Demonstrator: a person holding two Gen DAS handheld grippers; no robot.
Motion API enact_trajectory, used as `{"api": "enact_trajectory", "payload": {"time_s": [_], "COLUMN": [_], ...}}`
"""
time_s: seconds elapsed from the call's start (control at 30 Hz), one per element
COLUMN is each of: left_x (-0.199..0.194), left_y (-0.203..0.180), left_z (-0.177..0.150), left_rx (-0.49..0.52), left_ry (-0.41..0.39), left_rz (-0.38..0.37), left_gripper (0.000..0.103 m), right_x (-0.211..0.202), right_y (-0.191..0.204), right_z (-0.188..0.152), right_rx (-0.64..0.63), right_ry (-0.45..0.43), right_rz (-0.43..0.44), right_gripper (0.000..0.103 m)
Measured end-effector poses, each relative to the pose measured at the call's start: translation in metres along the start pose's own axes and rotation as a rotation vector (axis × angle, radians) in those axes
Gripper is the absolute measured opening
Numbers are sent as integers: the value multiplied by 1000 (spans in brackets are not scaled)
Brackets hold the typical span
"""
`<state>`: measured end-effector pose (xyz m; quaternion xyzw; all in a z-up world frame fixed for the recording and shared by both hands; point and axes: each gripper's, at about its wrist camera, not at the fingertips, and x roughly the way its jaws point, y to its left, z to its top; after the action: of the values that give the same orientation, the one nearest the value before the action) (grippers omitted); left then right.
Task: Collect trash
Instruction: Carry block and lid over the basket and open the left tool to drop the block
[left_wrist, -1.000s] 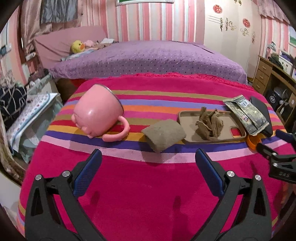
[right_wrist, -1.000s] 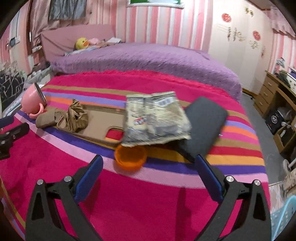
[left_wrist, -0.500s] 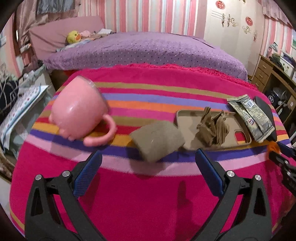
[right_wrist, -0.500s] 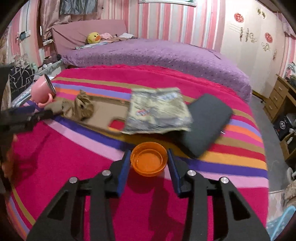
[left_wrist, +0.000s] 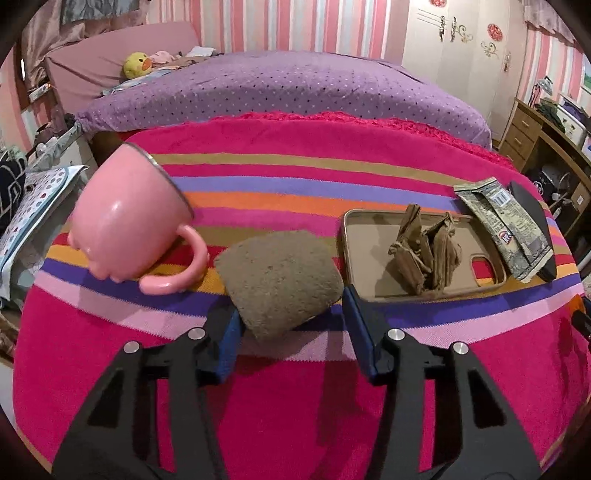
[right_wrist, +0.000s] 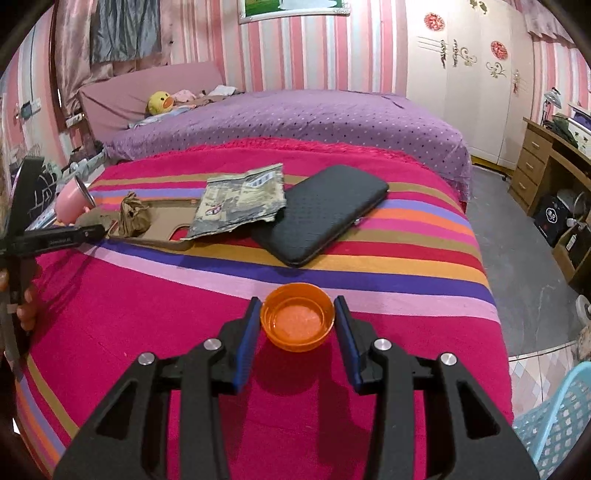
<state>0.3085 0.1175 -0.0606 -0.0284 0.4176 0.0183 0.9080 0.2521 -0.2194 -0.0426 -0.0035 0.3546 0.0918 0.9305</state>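
My left gripper (left_wrist: 291, 325) has just narrowed around the brown sponge (left_wrist: 279, 282) near the bed's front edge, pads nearly touching it, while my right gripper (right_wrist: 298, 334) already pinches the orange cap (right_wrist: 297, 316), so both pickups are underway.

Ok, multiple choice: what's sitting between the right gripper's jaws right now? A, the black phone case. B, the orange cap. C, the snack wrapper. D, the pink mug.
B: in the right wrist view the orange cap sits open side up between the jaws of the right gripper, which flank it closely on both sides.
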Motion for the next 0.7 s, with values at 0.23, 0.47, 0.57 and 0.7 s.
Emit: {"api": "enact_trajectory", "payload": {"time_s": [0.23,0.47,0.57,0.7], "left_x": [-38,-77,-90,-102], "left_y": [-9,-41,-56,-75], "left_z": [-14,-34,-43,-57], "left_rx": [-11,43,53,26], "left_ry": [-65,-132,-153,-160], "left_rz": [-40,9,14,11], "left_gripper": [49,49,49,49], "right_x": [-19,-47,-62,-83], "right_y": [-2,-14,-22,-33], "right_z": [-6,-15,-20,-29], "right_rx": [-33,-37,-22,-14], "right_ry": [-29,-69,-88,-111], "right_rz": [-26,-34,-37,-50], "right_gripper": [40,40,40,40]}}
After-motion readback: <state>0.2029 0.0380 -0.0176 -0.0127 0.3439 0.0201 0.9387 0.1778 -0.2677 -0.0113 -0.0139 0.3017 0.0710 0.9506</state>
